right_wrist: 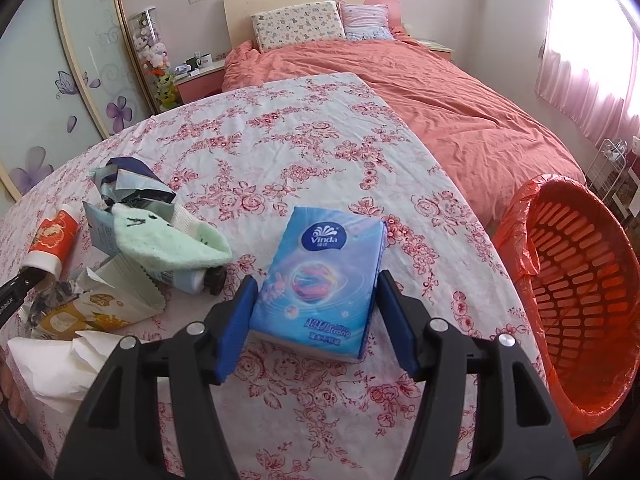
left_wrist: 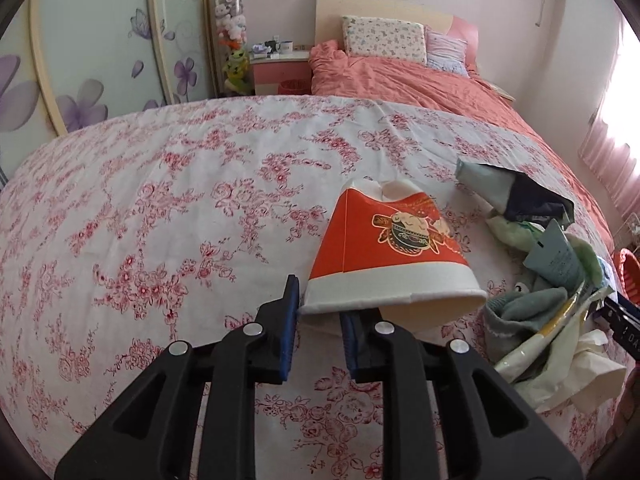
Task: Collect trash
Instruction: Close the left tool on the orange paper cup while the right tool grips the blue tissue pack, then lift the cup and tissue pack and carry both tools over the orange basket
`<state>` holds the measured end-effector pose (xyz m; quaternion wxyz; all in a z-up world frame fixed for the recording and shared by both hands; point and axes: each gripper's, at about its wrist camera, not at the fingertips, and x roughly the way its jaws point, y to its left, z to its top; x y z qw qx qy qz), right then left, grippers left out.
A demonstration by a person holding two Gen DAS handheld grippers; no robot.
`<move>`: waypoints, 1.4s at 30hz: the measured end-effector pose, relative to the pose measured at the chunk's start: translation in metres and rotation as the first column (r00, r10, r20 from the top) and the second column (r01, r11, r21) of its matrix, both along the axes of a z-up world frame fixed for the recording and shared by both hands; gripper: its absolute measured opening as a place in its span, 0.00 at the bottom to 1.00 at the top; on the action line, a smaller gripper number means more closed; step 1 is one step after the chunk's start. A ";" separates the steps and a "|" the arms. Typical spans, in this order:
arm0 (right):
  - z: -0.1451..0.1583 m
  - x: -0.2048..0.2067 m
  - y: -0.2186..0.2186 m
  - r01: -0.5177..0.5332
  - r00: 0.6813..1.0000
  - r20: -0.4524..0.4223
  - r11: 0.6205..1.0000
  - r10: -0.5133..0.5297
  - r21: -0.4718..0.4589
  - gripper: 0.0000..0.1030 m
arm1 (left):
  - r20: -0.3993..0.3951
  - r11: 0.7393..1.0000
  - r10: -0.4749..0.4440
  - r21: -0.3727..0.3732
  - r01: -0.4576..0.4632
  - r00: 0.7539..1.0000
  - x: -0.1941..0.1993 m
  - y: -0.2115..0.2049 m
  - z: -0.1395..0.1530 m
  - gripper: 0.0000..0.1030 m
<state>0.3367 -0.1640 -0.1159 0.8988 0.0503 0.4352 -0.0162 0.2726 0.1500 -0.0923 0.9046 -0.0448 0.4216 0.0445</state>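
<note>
While the flowered tablecloth (right_wrist: 304, 128) fills most of both views, the salmon bed (right_wrist: 460, 92) runs off behind it toward one o'clock. In the right wrist view, at three to four o'clock, an orange basket (right_wrist: 580, 292) with an orange liner tilts its mouth toward the table edge. At nine o'clock in that view lies the trash heap (right_wrist: 132, 240) — a pale green sock, torn dark wrappers, a cut paper packet and crumpled white tissue.

The right gripper (right_wrist: 316, 320) straddles a blue Vinda tissue pack (right_wrist: 320, 284) lying flat at the centre: the left pad touches the pack's edge, the right pad stands just off it, so the jaws are apart and not pressing.

In the left wrist view the left gripper (left_wrist: 320, 320) has its jaws drawn narrow, and the white rim of the crushed orange paper cup (left_wrist: 392, 248) — lying on its side at twelve o'clock — is pinched between the blue pads.
</note>
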 end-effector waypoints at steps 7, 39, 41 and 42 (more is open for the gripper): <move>-0.001 0.001 0.004 0.002 1.000 -0.007 1.000 -0.002 -0.025 0.59 | 0.001 0.999 0.020 -0.026 -0.020 1.000 -0.003 0.005 0.000 0.20; 0.005 -0.007 -0.008 0.028 0.999 0.026 0.999 -0.029 0.034 0.47 | 0.097 0.981 -0.134 0.155 0.118 0.986 -0.003 -0.026 0.016 0.08; 0.007 -0.010 -0.008 0.026 0.999 0.032 0.999 -0.027 0.033 0.47 | 0.100 0.983 -0.128 0.143 0.113 0.987 -0.004 -0.026 0.017 0.08; 0.009 -0.011 -0.008 0.024 0.999 0.037 0.999 -0.026 0.035 0.47 | 0.104 0.985 -0.123 0.133 0.108 0.987 -0.004 -0.025 0.017 0.08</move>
